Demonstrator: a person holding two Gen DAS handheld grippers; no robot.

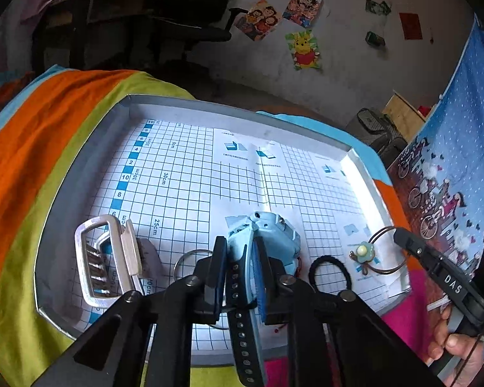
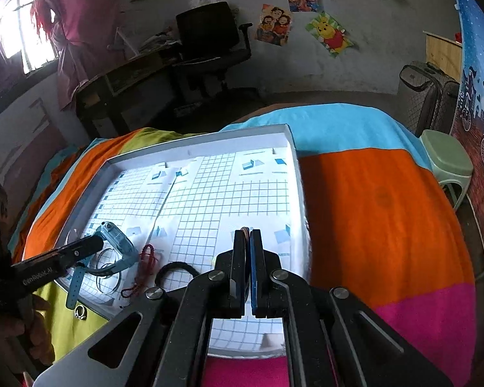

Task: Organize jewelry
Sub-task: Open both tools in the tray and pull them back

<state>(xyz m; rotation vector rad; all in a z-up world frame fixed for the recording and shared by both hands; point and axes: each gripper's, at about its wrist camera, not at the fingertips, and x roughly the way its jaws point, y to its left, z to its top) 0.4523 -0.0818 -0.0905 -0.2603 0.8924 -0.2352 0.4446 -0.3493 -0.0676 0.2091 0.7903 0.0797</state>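
A light blue watch point(image 1: 271, 232) lies on the grid-lined white tray point(image 1: 242, 107), its strap trailing back over the near rim. My left gripper point(image 1: 240, 242) stands slightly open around that strap, and the pads do not press it. From the right wrist view the left gripper point(image 2: 95, 242) sits beside the watch point(image 2: 117, 240). My right gripper point(image 2: 247, 232) is shut on a thin brown wire bangle point(image 1: 385, 269) that carries a green flower charm point(image 1: 362, 251). In the left wrist view the right gripper point(image 1: 399, 233) meets the bangle at the tray's right side.
In the tray lie a silver buckle point(image 1: 103, 258), a metal ring point(image 1: 190, 258), a black hair tie point(image 1: 329, 274) and a red cord bracelet point(image 2: 146, 264). A small ring point(image 2: 79, 312) rests on the striped cloth point(image 2: 387, 209). A green stool point(image 2: 448, 158) stands at right.
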